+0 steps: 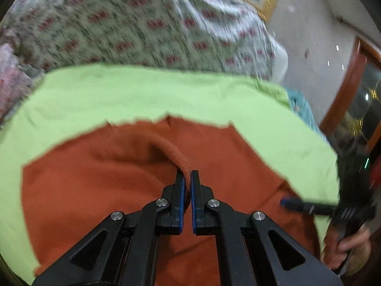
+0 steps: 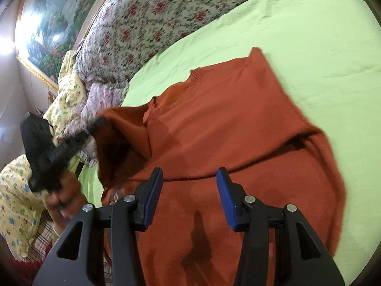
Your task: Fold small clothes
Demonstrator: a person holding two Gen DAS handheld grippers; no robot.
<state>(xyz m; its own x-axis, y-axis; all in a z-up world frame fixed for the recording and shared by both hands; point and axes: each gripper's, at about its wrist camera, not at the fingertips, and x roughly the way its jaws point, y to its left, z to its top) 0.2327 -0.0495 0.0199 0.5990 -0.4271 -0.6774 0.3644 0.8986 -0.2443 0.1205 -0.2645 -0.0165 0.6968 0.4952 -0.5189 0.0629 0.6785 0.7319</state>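
A rust-orange knitted sweater [image 1: 95, 190] [image 2: 226, 119] lies spread on a lime-green bed sheet [image 1: 142, 95] [image 2: 309, 47]. My left gripper [image 1: 187, 178] is shut on a ribbed edge of the sweater, which runs up between its blue pads. In the right wrist view the left gripper [image 2: 101, 120] holds that part of the sweater lifted at the garment's left side. My right gripper [image 2: 189, 178] hovers open over the sweater's body with nothing between its fingers. In the left wrist view the right gripper [image 1: 285, 201] comes in from the right edge.
A floral quilt [image 1: 142, 23] [image 2: 154, 23] is heaped behind the sheet. Yellow patterned cloth [image 2: 69, 88] and pale pink fabric [image 2: 100, 95] lie at the left. A gold-framed painting [image 2: 47, 23] hangs on the wall. A person's hands [image 2: 64, 202] [image 1: 354, 240] grip the handles.
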